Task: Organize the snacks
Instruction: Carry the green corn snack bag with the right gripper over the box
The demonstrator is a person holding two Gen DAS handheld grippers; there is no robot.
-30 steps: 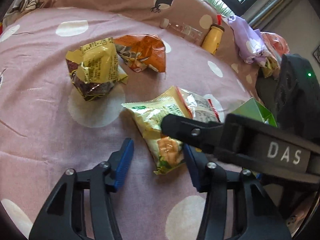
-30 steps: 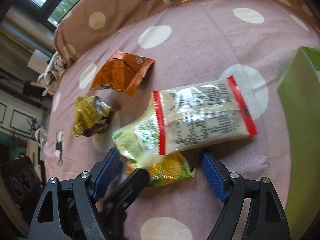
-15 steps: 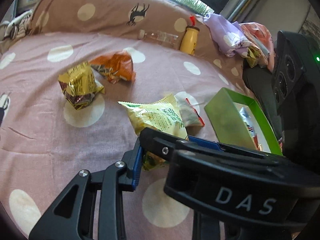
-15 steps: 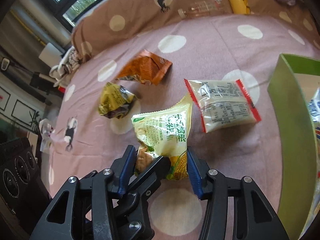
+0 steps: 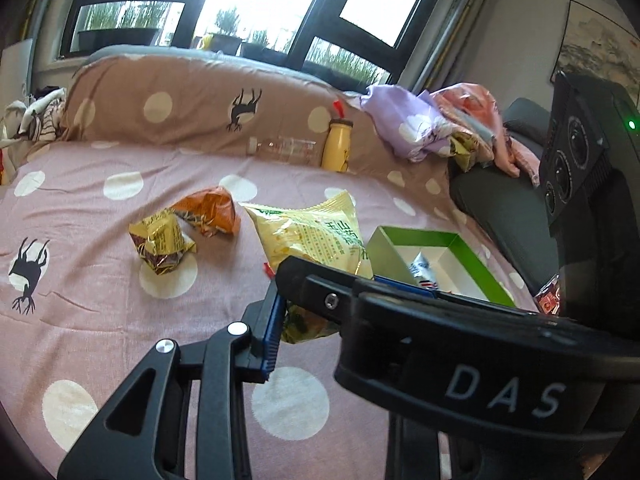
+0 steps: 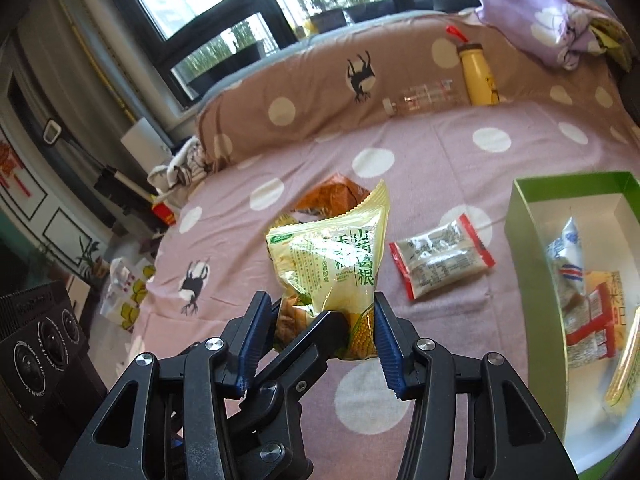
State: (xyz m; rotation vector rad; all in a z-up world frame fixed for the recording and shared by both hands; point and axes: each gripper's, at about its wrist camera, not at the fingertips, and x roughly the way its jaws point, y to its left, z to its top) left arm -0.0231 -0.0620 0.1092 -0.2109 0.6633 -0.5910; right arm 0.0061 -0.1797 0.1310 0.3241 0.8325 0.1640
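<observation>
Both claws clamp the lower end of one yellow corn snack bag (image 6: 336,264), lifted clear of the pink spotted bedspread (image 6: 440,148). The right gripper (image 6: 320,332) presses its blue pads on the bag's two sides; the left gripper (image 5: 316,312), partly hidden behind the right tool, is nearly closed on the same end. A green box (image 6: 524,240) stands just beside, holding packets.

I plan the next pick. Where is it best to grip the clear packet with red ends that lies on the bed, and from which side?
Probably grip the clear packet across its narrow width at the middle, coming from above. It lies flat on the bedspread with open cloth along both long edges, so the fingers can straddle it; the red sealed ends are thin and offer less to hold.
</observation>
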